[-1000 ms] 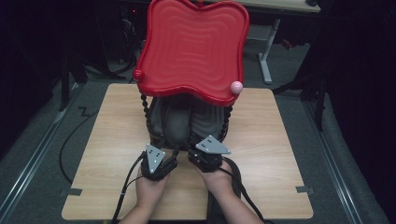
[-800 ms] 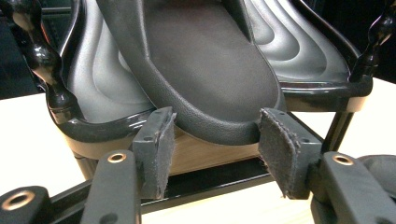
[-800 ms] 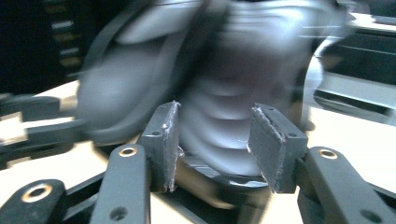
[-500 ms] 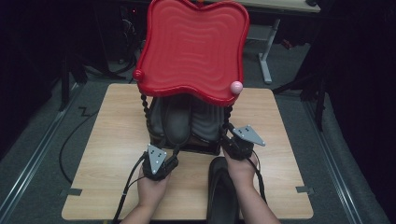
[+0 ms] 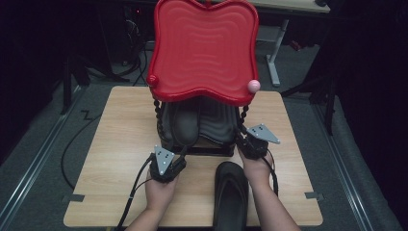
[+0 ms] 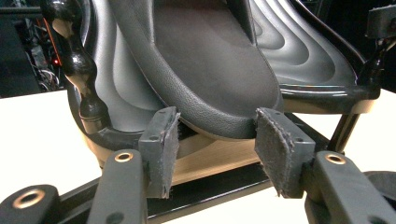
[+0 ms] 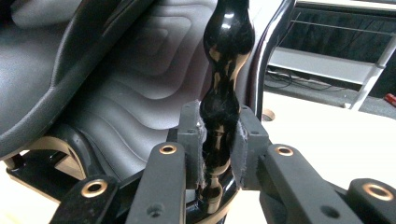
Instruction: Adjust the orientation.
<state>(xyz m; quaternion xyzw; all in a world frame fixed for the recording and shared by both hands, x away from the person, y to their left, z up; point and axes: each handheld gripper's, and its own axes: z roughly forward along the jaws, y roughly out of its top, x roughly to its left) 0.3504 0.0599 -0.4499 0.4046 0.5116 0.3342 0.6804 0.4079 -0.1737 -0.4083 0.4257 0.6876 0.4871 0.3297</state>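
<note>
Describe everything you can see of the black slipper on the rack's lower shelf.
The black slipper lies on the left half of the rack's dark ribbed lower shelf, under the red top tray. It looks like matte leather with a soft dark insole. Its rounded end overhangs the shelf edge, between the open pads of the left gripper, untouched.

A wooden table [image 5: 120, 144] is carrying everything. A shoe rack [image 5: 202, 144] with a red top is standing on it toward the far edge, its black base resting on the wood. A black slipper [image 5: 231, 197] is lying flat on the table just in front of the rack, toward the near edge.
</note>
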